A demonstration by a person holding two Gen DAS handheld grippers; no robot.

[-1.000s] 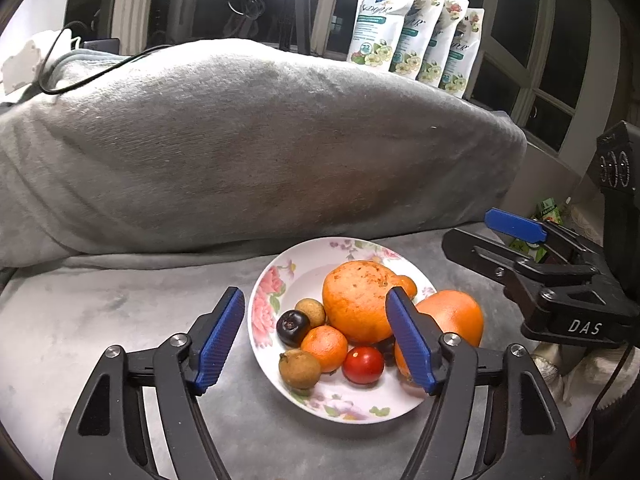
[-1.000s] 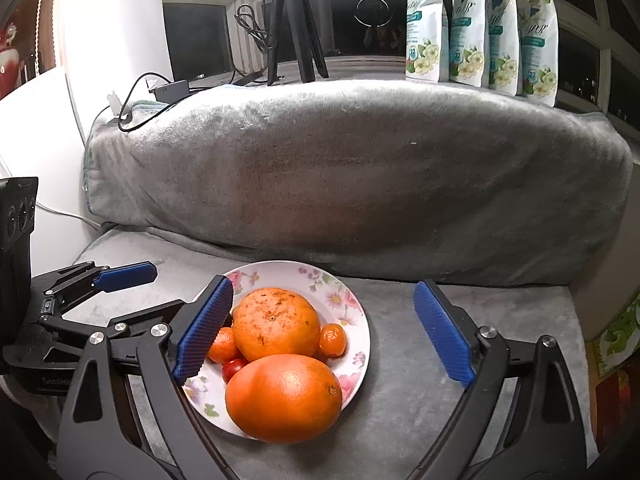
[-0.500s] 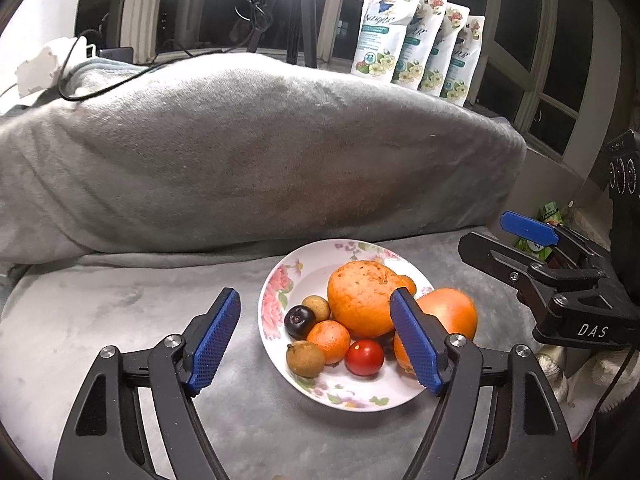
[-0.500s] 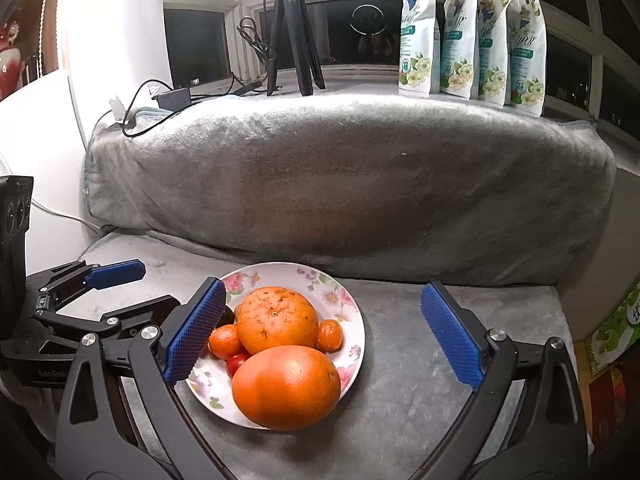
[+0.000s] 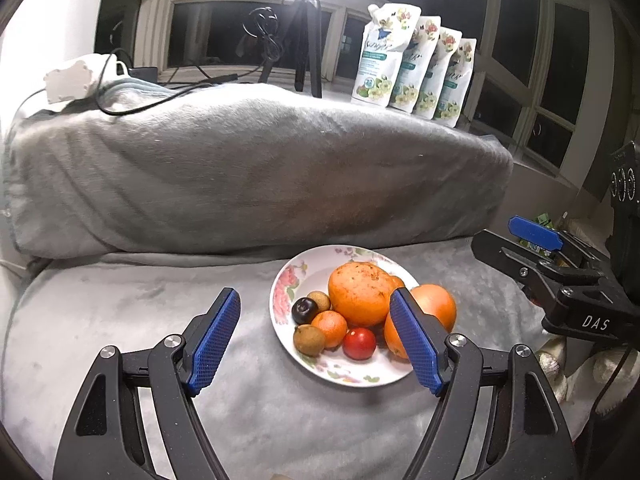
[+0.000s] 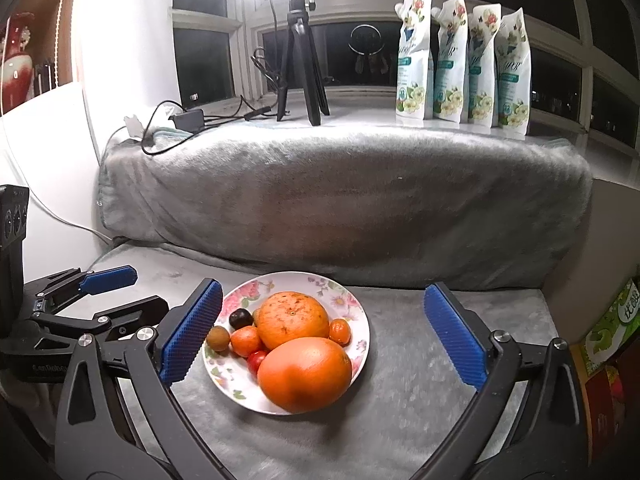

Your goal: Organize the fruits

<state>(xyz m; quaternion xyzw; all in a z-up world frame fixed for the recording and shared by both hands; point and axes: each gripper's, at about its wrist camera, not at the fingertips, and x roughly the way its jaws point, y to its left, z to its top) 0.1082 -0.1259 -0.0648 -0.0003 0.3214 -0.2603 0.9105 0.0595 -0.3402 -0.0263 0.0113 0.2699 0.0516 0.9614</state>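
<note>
Grey plush blanket [image 6: 400, 420] covers the surface, and on it stands a flowered plate [image 6: 356, 312] which holds all the fruits together. In the right wrist view the smooth orange fruit [image 6: 305, 374] lies at the near rim of the plate, and the rough-skinned orange fruit [image 6: 292, 320] lies just behind it, touching it. Around them are small pieces: a dark plum [image 6: 240, 317], a brown round fruit [image 6: 218, 338], a small tangerine [image 6: 245, 341], a red tomato [image 6: 257, 360] and one more small orange fruit [image 6: 340, 330]. The left hand-held gripper [image 5: 316, 346] is open with nothing between its fingers, and it hovers before the plate. The jaws of the right hand-held gripper [image 6: 324, 340] are opening wide, also with nothing between them. The two big fruits look heavy and firm, with round skin that can slip, so I think it is best to take one across its widest middle with wide jaws. The tomato and the plum seem soft and easy to bruise, so they need a gentle squeeze at the sides. The plate is probably fragile and may slide a little on the blanket if it is pushed
</note>
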